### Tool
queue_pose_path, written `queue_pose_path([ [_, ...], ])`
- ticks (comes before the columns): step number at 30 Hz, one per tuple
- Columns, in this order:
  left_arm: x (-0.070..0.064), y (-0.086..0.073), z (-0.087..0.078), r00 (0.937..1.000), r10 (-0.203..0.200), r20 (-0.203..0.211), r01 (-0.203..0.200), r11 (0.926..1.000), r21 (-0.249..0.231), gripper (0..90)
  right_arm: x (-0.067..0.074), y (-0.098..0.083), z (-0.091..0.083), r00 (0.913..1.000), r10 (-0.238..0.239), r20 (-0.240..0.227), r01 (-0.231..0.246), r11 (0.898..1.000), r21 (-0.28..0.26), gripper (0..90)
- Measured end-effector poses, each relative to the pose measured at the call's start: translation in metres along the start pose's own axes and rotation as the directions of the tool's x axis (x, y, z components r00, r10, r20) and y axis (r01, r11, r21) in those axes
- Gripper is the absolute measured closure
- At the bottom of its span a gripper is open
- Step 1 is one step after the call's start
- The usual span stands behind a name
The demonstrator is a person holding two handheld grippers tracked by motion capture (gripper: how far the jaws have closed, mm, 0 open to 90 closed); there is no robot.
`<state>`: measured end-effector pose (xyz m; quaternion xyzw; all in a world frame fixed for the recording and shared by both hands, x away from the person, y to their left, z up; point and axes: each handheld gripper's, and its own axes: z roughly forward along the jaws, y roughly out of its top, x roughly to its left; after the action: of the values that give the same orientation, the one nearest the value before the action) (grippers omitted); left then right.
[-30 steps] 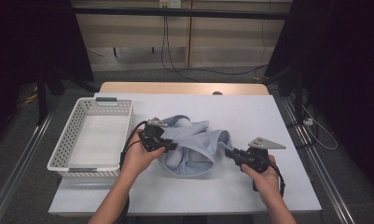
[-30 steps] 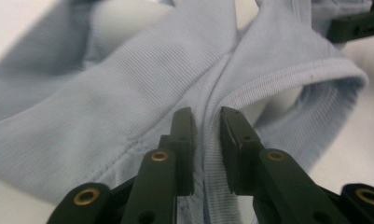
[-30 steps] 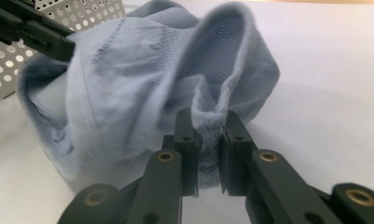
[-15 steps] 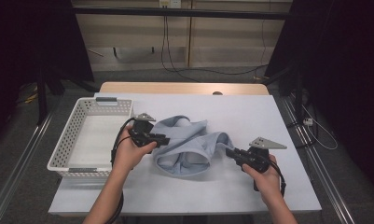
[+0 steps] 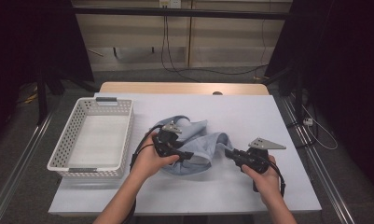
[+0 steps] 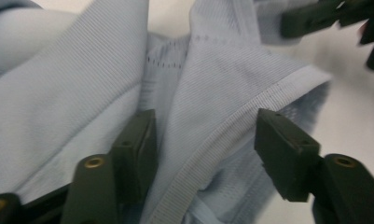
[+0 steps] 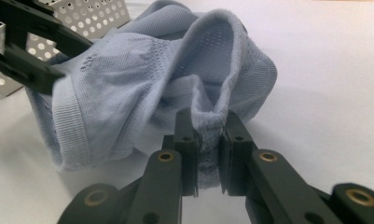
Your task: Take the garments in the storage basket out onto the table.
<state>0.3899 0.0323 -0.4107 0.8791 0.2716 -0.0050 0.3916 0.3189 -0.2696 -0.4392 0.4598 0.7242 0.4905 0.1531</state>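
Garment (image 5: 201,144) on tabletop (image 5: 250,116): right gripper (image 7: 208,135) jaws clamped on its edge; left gripper (image 6: 205,135) jaws, just opening, straddle its hem.

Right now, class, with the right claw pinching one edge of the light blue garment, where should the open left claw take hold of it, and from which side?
Probably the ribbed hem band of the light blue garment, opposite the right claw. The left claw, whose jaws have just been opening, already straddles it. Come in from the basket side: there the band forms a raised, firm fold.
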Motion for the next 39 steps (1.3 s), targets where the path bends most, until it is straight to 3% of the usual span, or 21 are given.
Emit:
queue_pose_path([
  [7, 0.003, -0.005, 0.01, 0.9999, 0.01, -0.009, -0.01, 0.9995, 0.031, 39.0, 0.0, -0.001, -0.001, 1.0, 0.004, -0.004, -0.004, 1.0, -0.003, 80.2],
  [8, 0.003, -0.005, 0.012, 0.9992, 0.024, -0.031, -0.022, 0.9987, 0.046, 48.0, 0.0, -0.001, -0.001, 1.0, 0.006, -0.006, -0.006, 1.0, 0.0, 80.2],
  [9, 0.003, -0.005, 0.012, 0.9991, 0.011, -0.042, -0.009, 0.9989, 0.047, 52.7, 0.0, -0.001, 0.0, 1.0, 0.005, -0.005, -0.005, 1.0, 0.001, 80.2],
  [11, 0.005, -0.005, 0.012, 0.9993, -0.011, -0.036, 0.012, 0.9991, 0.041, 66.7, 0.001, -0.001, 0.0, 1.0, 0.005, -0.005, -0.005, 1.0, 0.004, 80.2],
  [12, 0.005, -0.005, 0.011, 0.999, -0.018, -0.042, 0.019, 0.9991, 0.038, 66.7, 0.001, -0.001, 0.0, 1.0, 0.005, -0.005, -0.005, 1.0, 0.004, 80.2],
  [13, 0.007, -0.005, 0.007, 0.9991, -0.032, -0.028, 0.033, 0.999, 0.031, 80.3, 0.001, -0.001, 0.0, 1.0, 0.001, -0.001, -0.001, 1.0, 0.006, 80.2],
  [14, 0.008, -0.005, 0.005, 0.9985, -0.054, -0.014, 0.054, 0.9984, 0.016, 83.9, 0.001, -0.001, 0.001, 1.0, -0.001, -0.001, 0.002, 1.0, 0.008, 80.2],
  [26, 0.019, -0.003, -0.018, 0.9931, -0.114, 0.027, 0.115, 0.993, -0.027, 87.1, 0.002, 0.0, 0.0, 0.9999, -0.006, -0.012, 0.006, 1.0, 0.004, 80.4],
  [30, 0.028, -0.002, -0.036, 0.9907, -0.136, 0.013, 0.136, 0.9883, -0.069, 87.2, 0.005, 0.001, 0.0, 0.9996, -0.009, -0.028, 0.009, 1.0, -0.002, 80.6],
  [34, 0.044, -0.009, -0.053, 0.9839, -0.179, -0.008, 0.177, 0.9781, -0.11, 87.3, 0.013, 0.004, 0.003, 0.9982, -0.036, -0.049, 0.036, 0.999, -0.001, 80.6],
  [37, 0.049, -0.013, -0.053, 0.9813, -0.189, -0.038, 0.184, 0.9777, -0.102, 87.3, 0.017, 0.004, 0.006, 0.9968, -0.047, -0.065, 0.048, 0.999, 0.005, 80.5],
  [39, 0.051, -0.015, -0.052, 0.9797, -0.197, -0.037, 0.192, 0.9758, -0.104, 87.2, 0.018, 0.004, 0.008, 0.9963, -0.051, -0.069, 0.052, 0.999, 0.009, 80.5],
])
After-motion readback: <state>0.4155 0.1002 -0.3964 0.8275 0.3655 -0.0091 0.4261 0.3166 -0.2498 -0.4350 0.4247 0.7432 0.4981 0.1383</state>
